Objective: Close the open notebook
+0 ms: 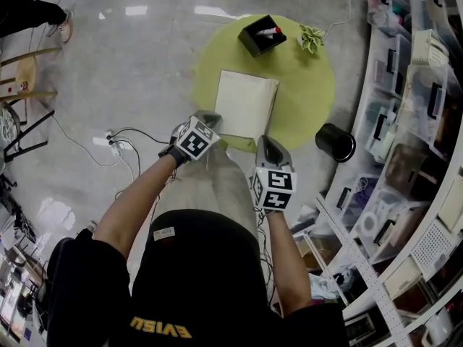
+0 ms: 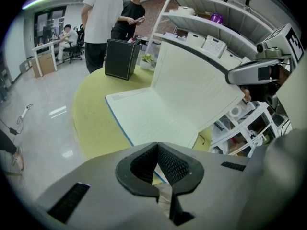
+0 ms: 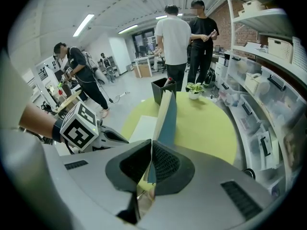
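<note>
The notebook (image 1: 246,103) lies on a round yellow-green table (image 1: 311,100), its left page (image 2: 153,114) flat. Its right half (image 2: 196,83) is lifted and stands steeply, seen edge-on in the right gripper view as cream pages and a blue-grey cover (image 3: 168,121). My right gripper (image 1: 266,140) (image 3: 149,150) is shut on the near bottom edge of that raised half. My left gripper (image 1: 210,116) (image 2: 156,146) sits at the notebook's near left corner, its tips together and nothing visibly clamped between them. The blue edge of the flat page runs down under it.
A black pen box (image 1: 262,35) with a red-capped marker and a small potted plant (image 1: 311,37) stand at the table's far side. A black cylindrical bin (image 1: 335,142) is on the floor at the right, before shelves (image 1: 412,85). Two people (image 3: 184,37) stand beyond the table.
</note>
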A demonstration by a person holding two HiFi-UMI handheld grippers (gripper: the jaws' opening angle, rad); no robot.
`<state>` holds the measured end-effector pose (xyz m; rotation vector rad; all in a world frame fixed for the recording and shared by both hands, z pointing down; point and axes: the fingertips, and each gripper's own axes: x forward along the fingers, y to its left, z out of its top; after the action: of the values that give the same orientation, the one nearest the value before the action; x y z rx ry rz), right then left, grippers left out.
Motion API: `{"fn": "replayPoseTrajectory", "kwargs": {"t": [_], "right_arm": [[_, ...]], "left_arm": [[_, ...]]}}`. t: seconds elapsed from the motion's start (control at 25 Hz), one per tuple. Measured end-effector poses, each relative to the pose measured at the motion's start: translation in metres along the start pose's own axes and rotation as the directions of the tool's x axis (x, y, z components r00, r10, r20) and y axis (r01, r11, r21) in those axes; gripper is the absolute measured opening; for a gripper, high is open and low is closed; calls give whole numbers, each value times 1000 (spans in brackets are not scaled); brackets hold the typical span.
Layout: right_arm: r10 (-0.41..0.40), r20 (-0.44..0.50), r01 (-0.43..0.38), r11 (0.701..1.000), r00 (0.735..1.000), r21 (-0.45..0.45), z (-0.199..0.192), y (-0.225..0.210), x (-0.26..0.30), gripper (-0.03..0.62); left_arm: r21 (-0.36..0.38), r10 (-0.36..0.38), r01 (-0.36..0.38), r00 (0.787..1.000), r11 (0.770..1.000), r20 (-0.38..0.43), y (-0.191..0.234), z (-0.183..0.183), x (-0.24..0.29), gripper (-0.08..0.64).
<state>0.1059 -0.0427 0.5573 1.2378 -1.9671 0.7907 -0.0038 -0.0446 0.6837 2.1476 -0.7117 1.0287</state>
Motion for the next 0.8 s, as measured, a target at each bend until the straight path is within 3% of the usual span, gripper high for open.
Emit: {"fn": "replayPoseTrajectory", "kwargs": {"t": [0.8], "right_arm": [[50, -2, -50, 998, 999, -26, 3, 26, 13, 14]], "left_arm": [[-61, 12, -10, 1000, 998, 23, 10, -13, -10, 6]]}}
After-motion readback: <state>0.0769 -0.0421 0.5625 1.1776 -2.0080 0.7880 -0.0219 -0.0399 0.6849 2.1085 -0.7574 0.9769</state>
